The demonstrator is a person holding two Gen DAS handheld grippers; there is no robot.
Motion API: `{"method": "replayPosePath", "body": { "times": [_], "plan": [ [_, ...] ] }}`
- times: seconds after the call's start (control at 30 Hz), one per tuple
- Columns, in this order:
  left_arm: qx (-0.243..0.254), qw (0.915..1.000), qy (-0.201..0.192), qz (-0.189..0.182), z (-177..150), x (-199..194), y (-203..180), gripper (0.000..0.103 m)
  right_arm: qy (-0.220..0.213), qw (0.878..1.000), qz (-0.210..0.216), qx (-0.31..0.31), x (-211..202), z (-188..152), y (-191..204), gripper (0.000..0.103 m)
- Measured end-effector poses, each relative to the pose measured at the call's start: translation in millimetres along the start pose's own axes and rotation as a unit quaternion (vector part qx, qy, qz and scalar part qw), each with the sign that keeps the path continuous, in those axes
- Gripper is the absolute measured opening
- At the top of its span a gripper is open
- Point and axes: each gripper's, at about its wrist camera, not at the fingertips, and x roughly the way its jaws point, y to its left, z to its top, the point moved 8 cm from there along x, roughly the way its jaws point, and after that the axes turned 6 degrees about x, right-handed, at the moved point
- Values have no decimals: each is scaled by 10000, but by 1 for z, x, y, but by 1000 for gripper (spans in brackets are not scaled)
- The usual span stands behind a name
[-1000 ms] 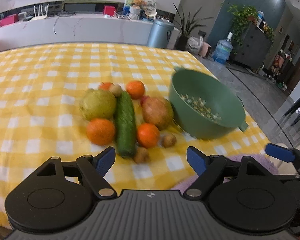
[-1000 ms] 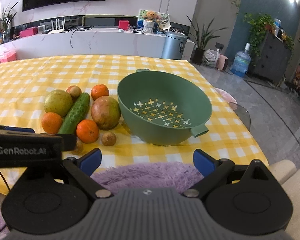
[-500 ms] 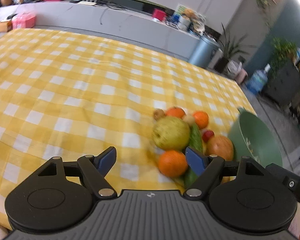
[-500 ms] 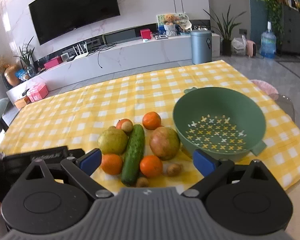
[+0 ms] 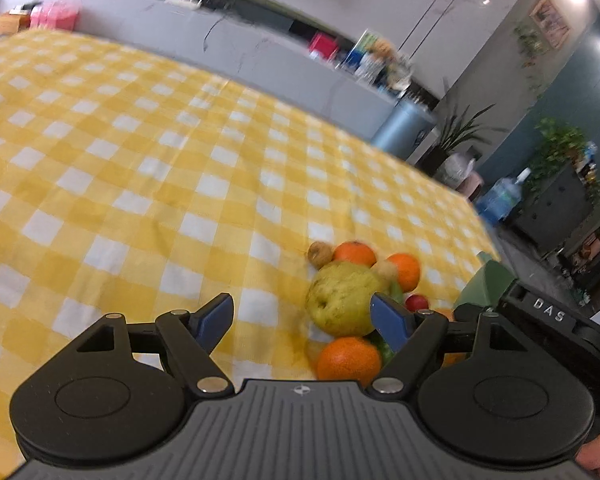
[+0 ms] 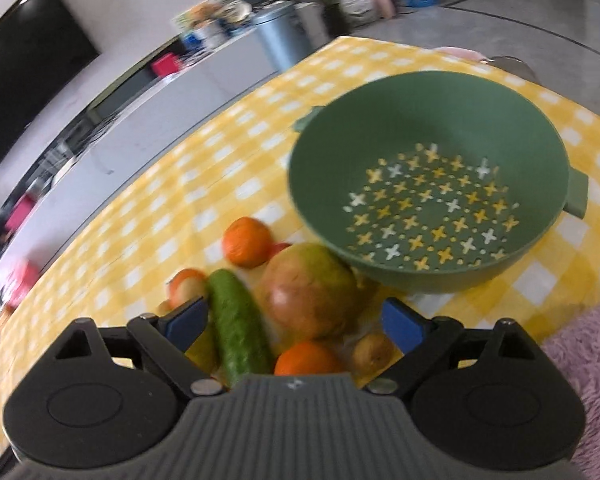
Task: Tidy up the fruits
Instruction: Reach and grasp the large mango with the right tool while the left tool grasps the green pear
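Note:
A pile of fruit lies on the yellow checked tablecloth [image 5: 140, 184]. In the left wrist view a yellow-green pear [image 5: 342, 298] sits above an orange [image 5: 348, 360], with more oranges [image 5: 404, 270] behind. My left gripper [image 5: 302, 322] is open just left of the pear, holding nothing. In the right wrist view my right gripper [image 6: 296, 322] is open low over the pile, with a cucumber [image 6: 238, 326], a red-green mango [image 6: 308, 290] and an orange [image 6: 308, 360] between its fingers. The empty green colander [image 6: 428, 200] stands to the right of the fruit.
A small brown fruit [image 6: 372, 354] lies by the right fingertip, another orange [image 6: 247, 242] behind the mango. A purple fluffy cushion [image 6: 580, 360] lies at the table's near right edge. Behind the table runs a white counter [image 5: 220, 40] with a bin [image 5: 402, 128].
Both grippers have moved forward and down toward the fruit. The left has swung leftward so the pear sits by its right finger. The right now hovers close over the cucumber and mango.

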Motion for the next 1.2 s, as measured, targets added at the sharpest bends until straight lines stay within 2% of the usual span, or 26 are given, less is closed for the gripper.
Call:
{"method": "replayPosePath", "body": {
  "times": [0.1,0.23,0.37,0.47,0.57,0.63,0.77,0.87,1.2],
  "plan": [
    [-102,9999,120,43,-4,7,2,91,-125,9992,-31,370,7,1,-7,94],
    [5,9998,178,54,-8,12,-1,91,-146,9993,-299,173,23,-2,-6,97],
    [5,9997,210,109,-10,15,0,92,-68,9992,-314,239,35,-5,-3,98],
    [-82,9991,191,377,-10,17,6,92,-146,9989,-401,179,41,-7,-3,98],
    [-83,9986,176,501,-10,17,9,91,-154,9990,-108,406,47,-5,-6,97],
    [-28,9984,184,537,-11,18,8,91,-152,9986,-150,477,51,-5,-8,95],
    [110,9975,232,663,-13,22,7,91,-311,9991,-297,-8,55,-4,0,86],
    [208,9966,293,736,-16,24,5,91,-410,9987,-299,-31,55,-2,-3,66],
    [518,9932,317,990,-23,27,3,91,-575,9939,-408,-846,55,-6,4,64]
  ]
}}
